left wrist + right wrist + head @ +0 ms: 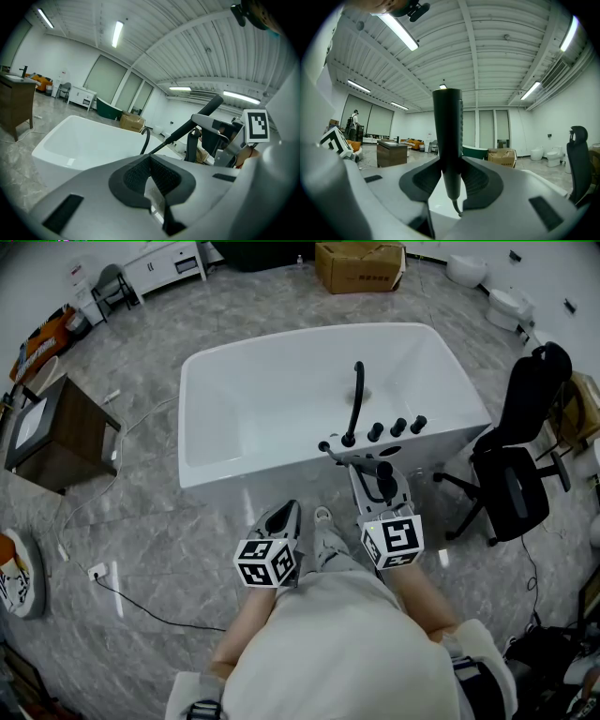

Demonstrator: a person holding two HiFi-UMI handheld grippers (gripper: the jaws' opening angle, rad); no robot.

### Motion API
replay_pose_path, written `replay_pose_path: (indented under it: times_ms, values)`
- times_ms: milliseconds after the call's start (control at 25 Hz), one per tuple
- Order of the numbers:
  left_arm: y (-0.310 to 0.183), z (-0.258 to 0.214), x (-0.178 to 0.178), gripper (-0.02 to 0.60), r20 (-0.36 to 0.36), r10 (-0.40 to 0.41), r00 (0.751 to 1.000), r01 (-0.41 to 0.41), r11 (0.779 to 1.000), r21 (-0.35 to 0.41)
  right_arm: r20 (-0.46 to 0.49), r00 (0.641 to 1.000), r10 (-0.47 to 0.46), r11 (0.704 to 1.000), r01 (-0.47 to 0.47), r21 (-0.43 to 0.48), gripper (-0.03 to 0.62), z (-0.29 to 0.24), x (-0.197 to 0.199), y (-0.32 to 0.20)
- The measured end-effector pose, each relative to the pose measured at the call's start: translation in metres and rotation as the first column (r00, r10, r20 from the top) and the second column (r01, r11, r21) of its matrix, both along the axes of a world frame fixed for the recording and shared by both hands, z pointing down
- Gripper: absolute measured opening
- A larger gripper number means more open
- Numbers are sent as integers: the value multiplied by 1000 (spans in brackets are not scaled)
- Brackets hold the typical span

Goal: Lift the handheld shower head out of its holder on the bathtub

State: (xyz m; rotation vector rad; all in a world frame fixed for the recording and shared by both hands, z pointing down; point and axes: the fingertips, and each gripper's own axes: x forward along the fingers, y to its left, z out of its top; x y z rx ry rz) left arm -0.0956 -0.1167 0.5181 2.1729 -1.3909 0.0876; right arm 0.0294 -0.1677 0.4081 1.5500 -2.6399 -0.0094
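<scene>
The right tool point(451, 183), jaws partway apart, clamps the upright handle of the black handheld shower head point(448, 131), held just outside the white bathtub's point(211, 470) near rim by the tap knobs point(397, 427). The left tool point(151, 180) is closed and empty.

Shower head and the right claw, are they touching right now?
Touching. The right gripper view shows the shower head standing upright between the pads of the right claw, both pressed against its black handle with no gap.
</scene>
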Motion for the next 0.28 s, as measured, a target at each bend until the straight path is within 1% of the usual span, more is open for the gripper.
replay_pose_path:
  times_ms: [280]
  values:
    - [-1,1,0,20,-1,-1,1000,1,1000,0,1,1000,-2,1000,2,0,143,1,-1,-1]
